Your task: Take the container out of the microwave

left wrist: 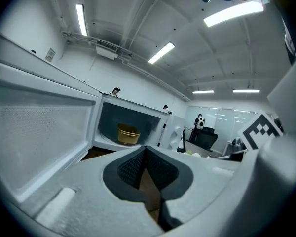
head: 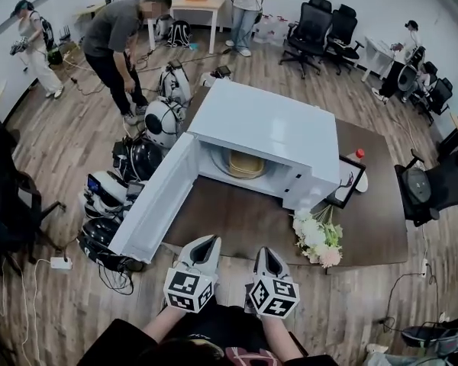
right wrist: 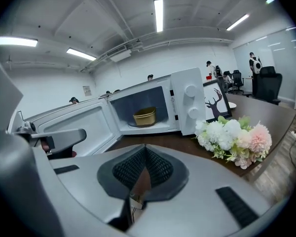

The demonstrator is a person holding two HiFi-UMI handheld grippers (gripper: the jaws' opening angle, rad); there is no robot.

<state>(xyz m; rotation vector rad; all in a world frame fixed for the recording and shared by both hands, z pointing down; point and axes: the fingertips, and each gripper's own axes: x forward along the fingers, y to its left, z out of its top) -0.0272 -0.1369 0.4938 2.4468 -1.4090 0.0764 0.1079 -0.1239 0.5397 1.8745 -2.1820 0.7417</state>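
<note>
Head view: microwave sits on the dark table, its door swung wide open to the near left.

Container: tan, round, inside the microwave cavity, on the cavity floor. From above only its rim and upper wall show; the roof of the microwave cuts off the far part. It is clearer in the left gripper view and the right gripper view, though small in both.

Left tool: at the near table edge, well apart from the container. Pads pressed together at the tips, nothing between them.

Right tool: just right of the left one, likewise pressed together and empty.

The hands holding them are mostly hidden behind the marker cubes.

Right of the microwave: a bunch of white and pink flowers lies near; a picture frame stands farther back, partly hidden by the microwave's corner.
</note>
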